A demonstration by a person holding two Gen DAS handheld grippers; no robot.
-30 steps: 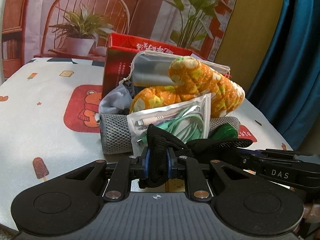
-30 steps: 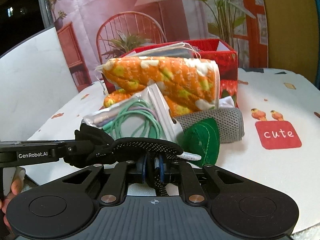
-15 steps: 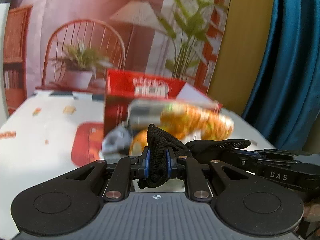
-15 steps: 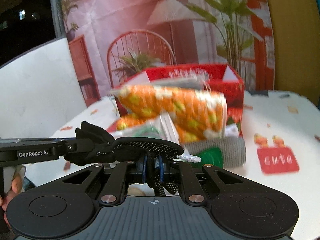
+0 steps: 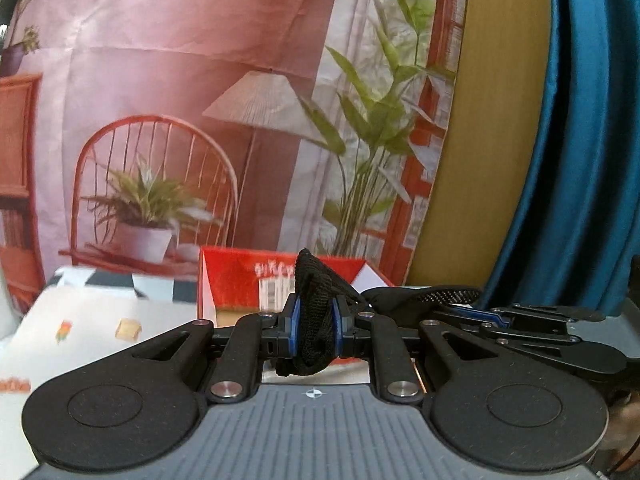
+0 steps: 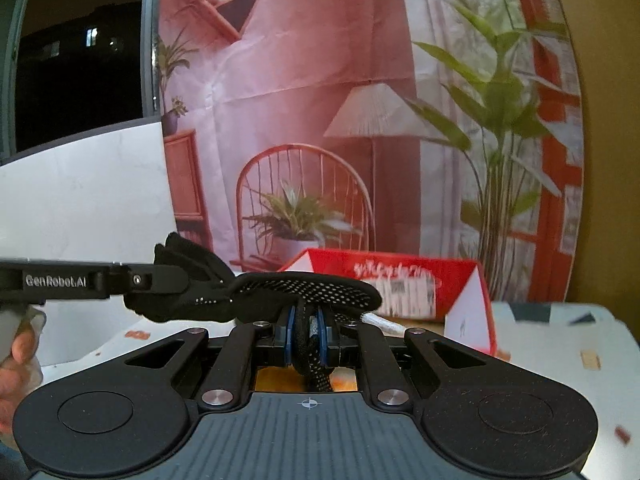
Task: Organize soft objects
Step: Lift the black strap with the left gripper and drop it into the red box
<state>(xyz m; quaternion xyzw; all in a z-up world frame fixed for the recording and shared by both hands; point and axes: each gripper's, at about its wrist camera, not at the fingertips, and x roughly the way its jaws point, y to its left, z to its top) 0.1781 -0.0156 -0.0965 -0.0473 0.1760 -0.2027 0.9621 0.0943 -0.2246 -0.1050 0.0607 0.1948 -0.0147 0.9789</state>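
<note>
Both tools have risen since the earlier frames, and the pile of soft things has dropped out of view. Left tool [image 5: 314,330] and right tool [image 6: 307,338] are each clamped on one end of the black mesh strap [image 6: 308,290], held above the surface [image 6: 560,344] before the red box [image 6: 400,284]. Keep both ends level and taut while carrying it. It looks limp, perforated, with a woven cord.

Light: warm, soft indoor light – no hard shadows.
Window [image 6: 80,52]: was black, dark outside.
Blur: red box [image 6: 400,284] and tablecloth [image 5: 100,320] were smeared.
Edges: fisheye bent the blue curtain [image 5: 580,140].
</note>
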